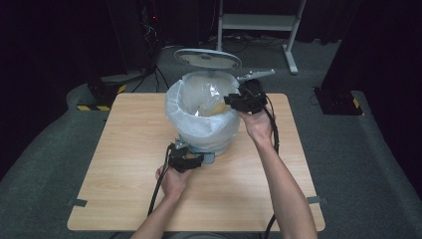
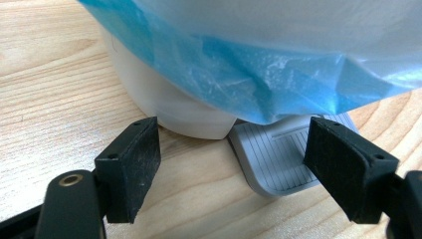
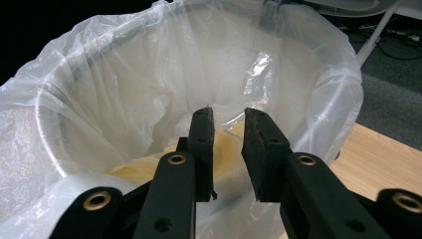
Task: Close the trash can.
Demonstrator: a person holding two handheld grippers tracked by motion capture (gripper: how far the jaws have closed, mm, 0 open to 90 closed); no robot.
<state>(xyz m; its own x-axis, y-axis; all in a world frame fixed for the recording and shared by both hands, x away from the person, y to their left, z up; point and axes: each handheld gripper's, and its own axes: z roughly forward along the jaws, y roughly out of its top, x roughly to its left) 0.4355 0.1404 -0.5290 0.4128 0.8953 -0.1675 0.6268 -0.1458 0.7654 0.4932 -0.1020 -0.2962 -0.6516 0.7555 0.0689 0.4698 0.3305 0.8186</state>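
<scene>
one grey pedal (image 2: 278,157), left gripper view

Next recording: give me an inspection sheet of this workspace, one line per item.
Surface: wooden table, bare around the bin.
Job's things: white pedal bin with lid raised, lined with a plastic bag; something yellowish lies at the bottom; grey pedal at its base.
Clutter: nothing seen.
Grippers: left gripper open, jaws either side of the pedal; right gripper over the bin's rim, jaws slightly apart, nothing between them.
Cables: black cables trail from both grippers.
Surroundings: dark room, grey floor, metal stand behind.
</scene>
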